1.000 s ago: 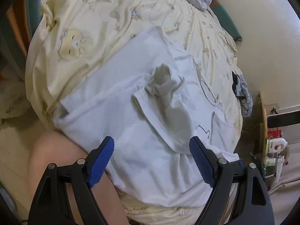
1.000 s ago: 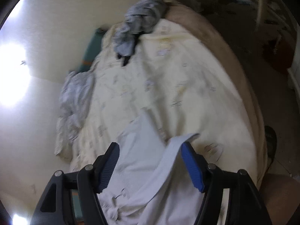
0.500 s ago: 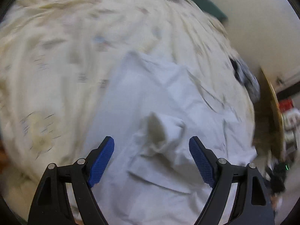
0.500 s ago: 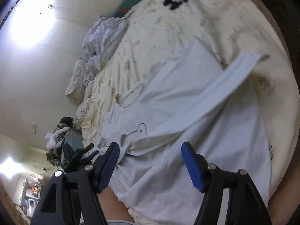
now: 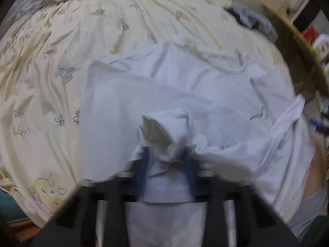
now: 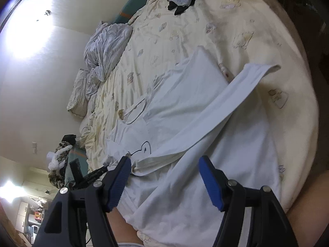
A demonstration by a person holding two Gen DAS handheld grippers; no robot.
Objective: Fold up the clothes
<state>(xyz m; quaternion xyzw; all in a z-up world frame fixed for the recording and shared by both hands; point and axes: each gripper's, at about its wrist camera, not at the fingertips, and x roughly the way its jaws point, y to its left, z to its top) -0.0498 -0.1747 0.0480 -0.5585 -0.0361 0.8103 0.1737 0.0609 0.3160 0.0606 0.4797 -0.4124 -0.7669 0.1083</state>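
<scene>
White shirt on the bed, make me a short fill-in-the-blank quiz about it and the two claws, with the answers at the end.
1. The left claw is shut on a bunched fold of the ____ shirt.
2. The right claw has its jaws ____, with nothing pinched between them.
3. The shirt lies on a pale ____ bedsheet printed with cartoon animals.
4. The line drawing on the shirt shows in the ____ wrist view.

Missing words: white; open; yellow; right

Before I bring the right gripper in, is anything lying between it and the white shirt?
Nothing visible does. The right gripper hangs open directly over the white shirt, with only bare fabric below. The left gripper is already shut on a bunched fold of it.
</scene>
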